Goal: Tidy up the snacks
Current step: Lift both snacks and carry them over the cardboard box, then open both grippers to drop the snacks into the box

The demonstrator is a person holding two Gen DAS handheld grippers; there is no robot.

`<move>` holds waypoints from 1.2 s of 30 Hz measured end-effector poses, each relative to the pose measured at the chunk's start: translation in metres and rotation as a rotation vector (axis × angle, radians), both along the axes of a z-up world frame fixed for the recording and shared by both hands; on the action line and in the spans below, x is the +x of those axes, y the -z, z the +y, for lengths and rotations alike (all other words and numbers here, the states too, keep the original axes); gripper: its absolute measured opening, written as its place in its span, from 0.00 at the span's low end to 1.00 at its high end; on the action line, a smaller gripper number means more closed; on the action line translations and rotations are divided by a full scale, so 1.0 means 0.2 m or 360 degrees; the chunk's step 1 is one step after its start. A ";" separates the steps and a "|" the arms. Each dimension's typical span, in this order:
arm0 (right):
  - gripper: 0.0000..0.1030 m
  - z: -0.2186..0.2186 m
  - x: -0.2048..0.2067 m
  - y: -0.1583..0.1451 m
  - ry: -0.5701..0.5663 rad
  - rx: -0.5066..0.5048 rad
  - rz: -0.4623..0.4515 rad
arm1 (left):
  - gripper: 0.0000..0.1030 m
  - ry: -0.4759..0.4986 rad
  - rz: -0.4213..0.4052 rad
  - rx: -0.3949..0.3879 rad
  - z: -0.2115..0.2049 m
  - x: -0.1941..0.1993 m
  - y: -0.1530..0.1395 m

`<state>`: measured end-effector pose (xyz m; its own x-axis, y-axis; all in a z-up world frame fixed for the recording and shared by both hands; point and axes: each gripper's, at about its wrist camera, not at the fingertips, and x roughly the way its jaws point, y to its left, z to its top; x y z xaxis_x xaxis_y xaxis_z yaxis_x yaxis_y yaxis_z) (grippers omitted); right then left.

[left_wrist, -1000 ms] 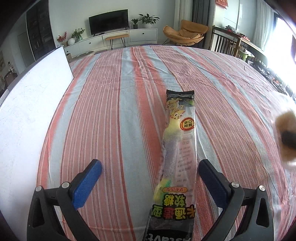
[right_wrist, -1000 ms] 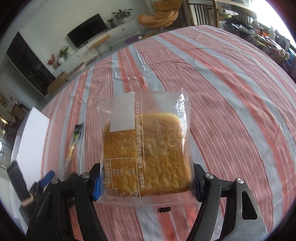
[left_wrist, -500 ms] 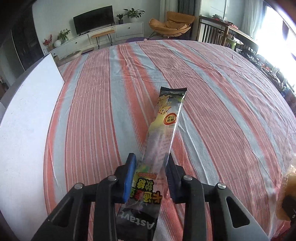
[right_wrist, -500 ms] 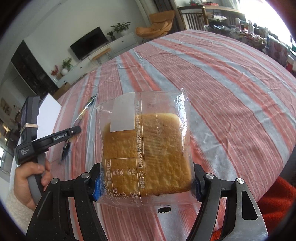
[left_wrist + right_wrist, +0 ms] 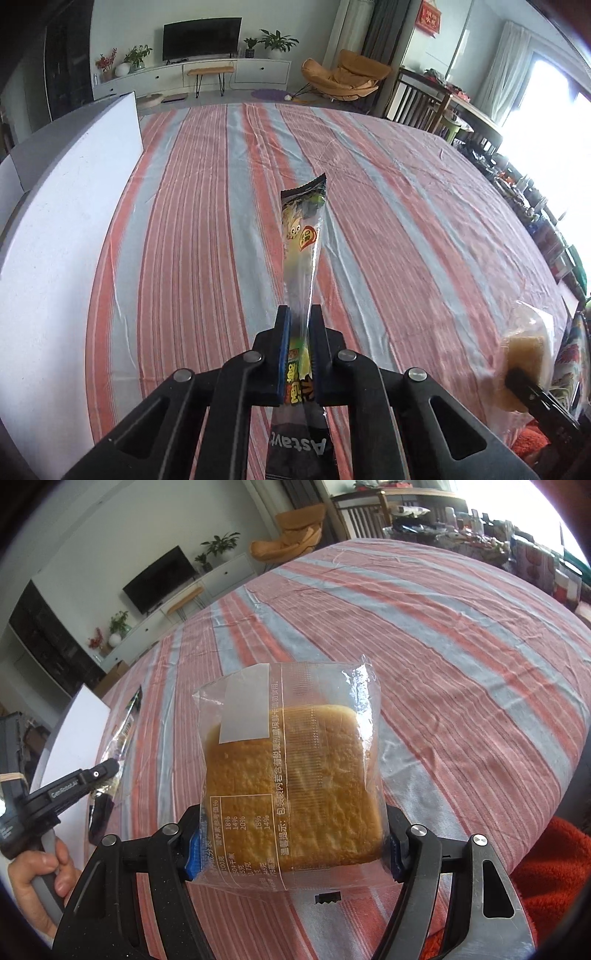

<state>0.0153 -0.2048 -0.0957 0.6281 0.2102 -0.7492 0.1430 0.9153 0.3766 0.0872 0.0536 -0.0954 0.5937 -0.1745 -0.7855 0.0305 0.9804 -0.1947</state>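
The left hand-held gripper (image 5: 299,325) is pinching a long, thin candy packet (image 5: 301,236), while the right hand-held gripper (image 5: 291,843) at 3 o'clock is squeezing a clear-wrapped square golden cake (image 5: 291,779).

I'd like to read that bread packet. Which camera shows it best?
The right wrist view: the bread packet fills the frame, print legible, clamped in the right gripper. The left wrist view catches it only edge-on and blurred at its right border.

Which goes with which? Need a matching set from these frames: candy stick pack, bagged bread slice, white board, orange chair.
Things:
1. candy stick pack
2. bagged bread slice
3. white board
4. orange chair

Places:
A. on the floor beyond the table
B. clamped in the right gripper
C. pinched in the left gripper
D. along the tablecloth's left edge

Pairs: 1-C, 2-B, 3-D, 4-A
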 end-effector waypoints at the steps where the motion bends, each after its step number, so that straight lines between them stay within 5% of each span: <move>1: 0.72 0.00 0.00 0.00 0.0007 0.0010 -0.0004 | 0.09 0.0011 -0.0007 -0.0027 0.00 -0.03 -0.02; 10: 0.72 -0.03 -0.02 0.00 0.0025 0.0071 -0.0029 | 0.09 0.0059 -0.0184 -0.0281 0.15 -0.33 -0.37; 15: 0.72 0.09 -0.01 -0.06 -0.0072 -0.0114 -0.0041 | 0.09 -0.0003 -0.0331 -0.0392 0.42 -0.56 -0.64; 20: 0.72 0.49 0.03 -0.29 -0.0410 -0.0005 -0.0107 | 0.09 -0.0262 -0.0489 -0.0288 0.83 -0.77 -0.82; 26: 0.72 1.24 0.03 -0.71 -0.0987 0.0130 -0.0292 | 0.09 -0.0660 -0.0388 -0.0016 1.30 -0.83 -0.64; 31: 0.74 1.81 0.07 -0.76 -0.1287 0.0041 -0.0271 | 0.11 -0.0801 -0.0215 0.0085 1.50 -0.78 -0.41; 34: 0.79 2.03 0.13 -0.64 -0.1357 0.0005 -0.0096 | 0.30 -0.0870 -0.0183 0.0143 1.53 -0.78 -0.33; 36: 0.80 2.06 0.13 -0.59 -0.1344 -0.0009 -0.0104 | 0.77 -0.0886 -0.0194 0.0165 1.52 -0.78 -0.32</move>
<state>0.0417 0.2064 0.0221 0.3040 0.6247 -0.7192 -0.6113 0.7070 0.3557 -0.0686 0.3574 -0.0323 0.6613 0.2644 -0.7020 -0.4791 0.8689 -0.1241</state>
